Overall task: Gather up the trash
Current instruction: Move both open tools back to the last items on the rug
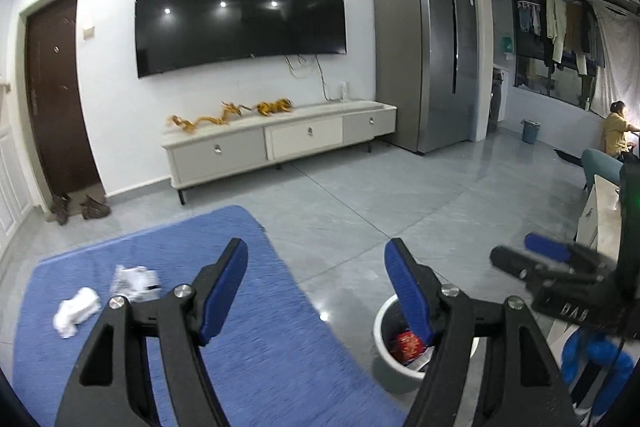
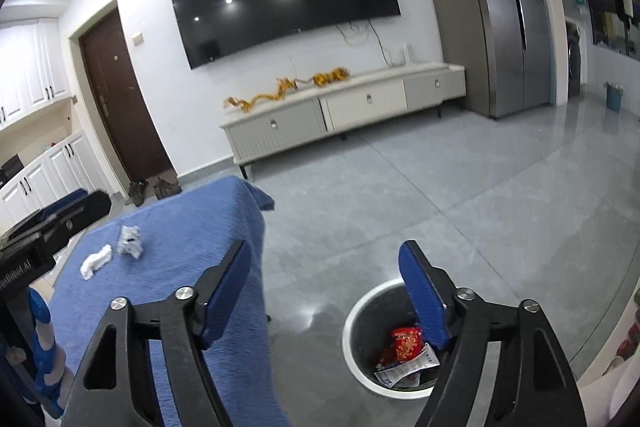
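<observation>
A crumpled white tissue (image 1: 76,310) and a crumpled white-grey wrapper (image 1: 135,281) lie on the blue cloth-covered table (image 1: 260,359); both also show in the right wrist view, the tissue (image 2: 96,261) and the wrapper (image 2: 130,241). A round bin with a white rim (image 2: 351,315) stands on the floor right of the table, holding a red packet (image 2: 406,343) and a paper wrapper (image 2: 404,371). My left gripper (image 1: 316,259) is open and empty above the table edge. My right gripper (image 2: 324,259) is open and empty above the bin; it also shows in the left wrist view (image 1: 532,255).
A TV cabinet (image 1: 280,143) stands under a wall TV (image 1: 240,11), with a grey fridge (image 1: 424,59) to its right. A brown door (image 1: 56,95) with shoes (image 1: 80,209) is at left. A person (image 1: 618,131) sits far right, near a blue bucket (image 1: 531,131).
</observation>
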Available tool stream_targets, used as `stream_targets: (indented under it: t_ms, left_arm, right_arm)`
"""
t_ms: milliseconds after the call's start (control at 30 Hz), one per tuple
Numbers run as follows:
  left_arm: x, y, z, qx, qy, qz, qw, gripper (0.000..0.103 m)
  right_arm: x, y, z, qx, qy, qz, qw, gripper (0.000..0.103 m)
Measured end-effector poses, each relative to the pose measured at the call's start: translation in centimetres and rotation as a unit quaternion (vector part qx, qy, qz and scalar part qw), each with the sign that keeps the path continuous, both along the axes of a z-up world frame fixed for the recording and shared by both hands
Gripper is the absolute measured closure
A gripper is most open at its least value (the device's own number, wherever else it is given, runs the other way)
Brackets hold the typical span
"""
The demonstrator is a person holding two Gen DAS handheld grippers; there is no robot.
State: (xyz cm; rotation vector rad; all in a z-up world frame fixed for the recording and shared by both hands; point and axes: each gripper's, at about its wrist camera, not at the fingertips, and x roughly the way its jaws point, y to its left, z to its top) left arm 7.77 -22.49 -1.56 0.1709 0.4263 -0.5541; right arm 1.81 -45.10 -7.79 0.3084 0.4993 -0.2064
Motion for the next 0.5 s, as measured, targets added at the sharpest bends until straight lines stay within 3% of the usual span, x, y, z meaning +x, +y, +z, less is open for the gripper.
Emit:
stream_targets:
  t_ms: [100, 500]
  left_arm:
    - [-1.8, 2.7, 0.9, -0.007, -0.019, 0.011, 0.9997, 0.021]
    - [-6.8, 13.4, 3.3, -0.067, -0.048, 0.071, 0.9941, 0.008]
  right_arm:
    - [-1.5, 1.7, 1.8, -0.012, -0.011, -0.004, 1.000, 0.019]
    - [-4.9, 9.5, 8.1, -0.082, -0.042, 0.020, 0.996, 0.007]
